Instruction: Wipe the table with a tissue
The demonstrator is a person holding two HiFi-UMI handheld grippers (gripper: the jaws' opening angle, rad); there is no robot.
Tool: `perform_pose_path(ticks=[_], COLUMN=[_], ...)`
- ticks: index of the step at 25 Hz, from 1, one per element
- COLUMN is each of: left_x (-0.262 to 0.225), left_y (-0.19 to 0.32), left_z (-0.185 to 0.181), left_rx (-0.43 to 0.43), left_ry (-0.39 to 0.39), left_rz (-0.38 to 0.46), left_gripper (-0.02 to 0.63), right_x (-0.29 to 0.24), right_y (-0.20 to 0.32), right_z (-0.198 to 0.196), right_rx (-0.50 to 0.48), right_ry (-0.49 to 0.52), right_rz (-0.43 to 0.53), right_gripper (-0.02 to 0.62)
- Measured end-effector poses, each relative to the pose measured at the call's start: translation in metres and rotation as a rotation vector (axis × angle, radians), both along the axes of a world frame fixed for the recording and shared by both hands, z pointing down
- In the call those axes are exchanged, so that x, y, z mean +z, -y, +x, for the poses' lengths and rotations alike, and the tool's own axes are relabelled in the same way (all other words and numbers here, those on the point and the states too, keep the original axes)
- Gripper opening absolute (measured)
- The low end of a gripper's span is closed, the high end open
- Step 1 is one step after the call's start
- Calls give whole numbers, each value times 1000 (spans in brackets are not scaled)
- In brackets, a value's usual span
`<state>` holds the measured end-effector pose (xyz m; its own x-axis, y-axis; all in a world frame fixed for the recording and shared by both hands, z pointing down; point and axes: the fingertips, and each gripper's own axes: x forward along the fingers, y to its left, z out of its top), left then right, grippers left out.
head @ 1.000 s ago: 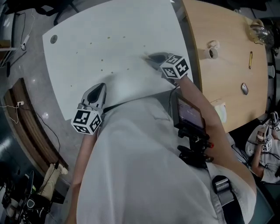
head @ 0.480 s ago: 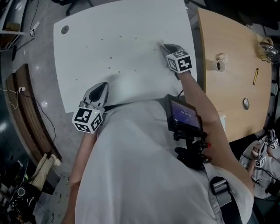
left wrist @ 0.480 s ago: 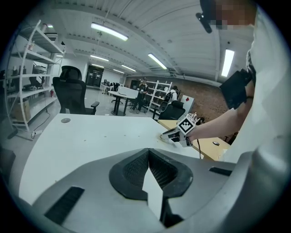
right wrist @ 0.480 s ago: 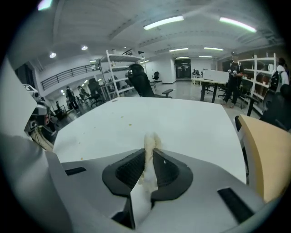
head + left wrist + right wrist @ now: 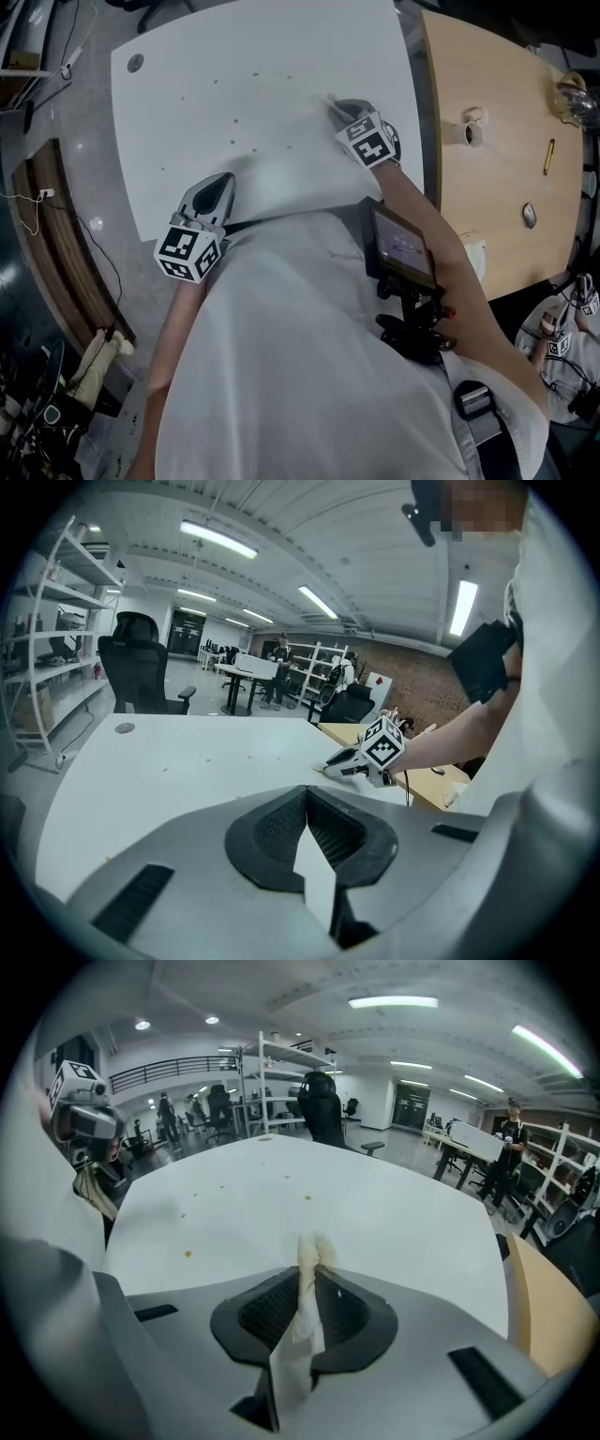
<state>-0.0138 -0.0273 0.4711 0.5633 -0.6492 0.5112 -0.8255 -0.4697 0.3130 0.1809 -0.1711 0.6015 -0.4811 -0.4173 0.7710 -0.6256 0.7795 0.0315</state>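
A large white rounded table [image 5: 234, 84] fills the head view. The left gripper [image 5: 217, 186] is held at its near edge and the right gripper [image 5: 336, 105] is set down on its right part, well apart from the left. In the left gripper view the jaws are seen closed together with nothing between them. A crumpled off-white tissue [image 5: 313, 1258] is shown only in the right gripper view, pinched between that gripper's closed jaws with its tip poking out ahead of them over the tabletop. Small brown specks [image 5: 187, 1253] are scattered on the surface beyond it.
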Motion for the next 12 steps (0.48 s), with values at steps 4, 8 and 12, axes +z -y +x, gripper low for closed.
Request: perform_pose_path(ticks=[4, 8, 12], left_x=[2, 2, -1], left_y=[-4, -8, -13], left_z=[-4, -3, 1], left_rx=[11, 14, 21], left_ry=[5, 8, 7], left_rz=[-5, -7, -9], left_gripper=[6, 6, 6], right_x=[3, 2, 1], right_y=[-19, -41, -61], right_z=[-17, -35, -49], right_rx=[-61, -158, -220], right_ry=[-9, -4, 17], right_rz=[-19, -34, -72], right_gripper=[58, 58, 58])
